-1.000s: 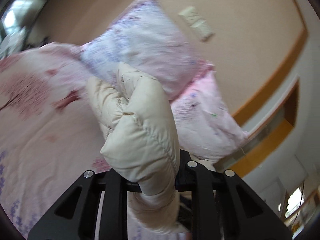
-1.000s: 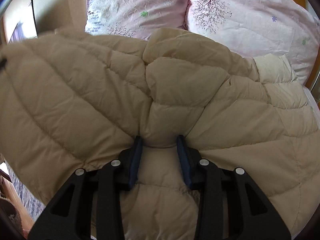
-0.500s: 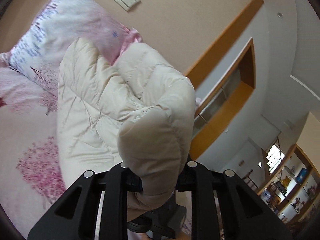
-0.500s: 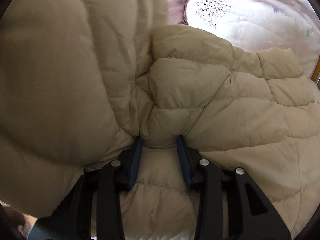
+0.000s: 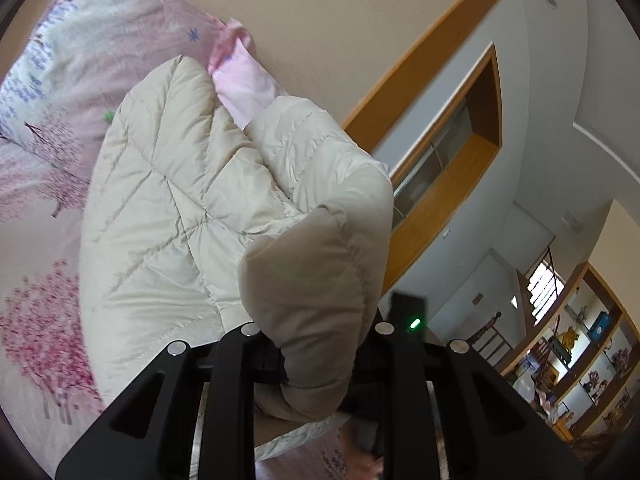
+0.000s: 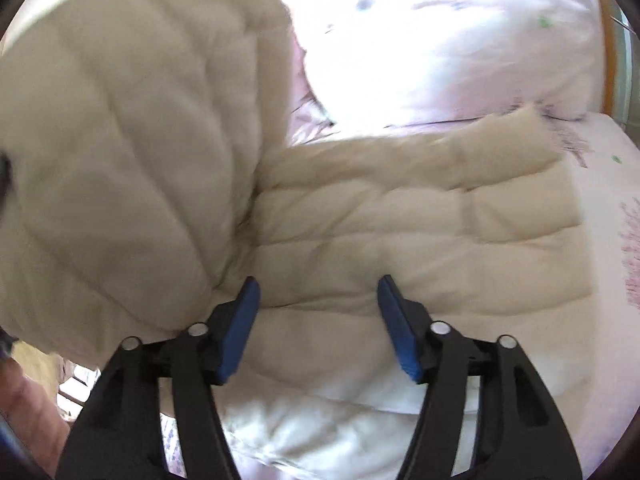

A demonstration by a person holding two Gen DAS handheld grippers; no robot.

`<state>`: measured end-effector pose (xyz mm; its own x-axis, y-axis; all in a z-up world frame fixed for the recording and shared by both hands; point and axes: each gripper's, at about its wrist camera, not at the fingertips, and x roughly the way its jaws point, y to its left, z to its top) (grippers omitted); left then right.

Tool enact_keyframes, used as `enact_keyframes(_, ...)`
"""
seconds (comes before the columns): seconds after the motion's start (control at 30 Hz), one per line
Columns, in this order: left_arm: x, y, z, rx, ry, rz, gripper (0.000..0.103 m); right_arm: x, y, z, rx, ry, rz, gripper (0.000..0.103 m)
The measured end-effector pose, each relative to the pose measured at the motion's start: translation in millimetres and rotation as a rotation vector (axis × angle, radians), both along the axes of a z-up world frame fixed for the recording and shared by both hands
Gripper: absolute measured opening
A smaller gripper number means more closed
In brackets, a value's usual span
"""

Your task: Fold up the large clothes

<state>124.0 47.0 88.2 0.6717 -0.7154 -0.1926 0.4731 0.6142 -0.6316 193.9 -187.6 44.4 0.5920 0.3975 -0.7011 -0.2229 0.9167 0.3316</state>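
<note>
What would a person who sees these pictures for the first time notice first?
First, the big cream quilted jacket, which lies on the pink flowered bed and fills most of both views. One puffy fold of it is raised and pinched in the left tool. The right tool points down at the flat part of the jacket with its blue pads opening and nothing between them.

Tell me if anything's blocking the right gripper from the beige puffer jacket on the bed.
Nothing visible. The right gripper hangs directly over the jacket, its jaws opening with only quilted fabric beneath them. The left gripper grips another fold.
</note>
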Motion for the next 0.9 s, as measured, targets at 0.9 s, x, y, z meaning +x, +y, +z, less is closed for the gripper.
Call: enact_keyframes(0.9, -28, -176, -58, 0.691, -0.174, -0.188, 0.021, 40, -105, 26, 0.351, 0.258, 0.044, 0.085)
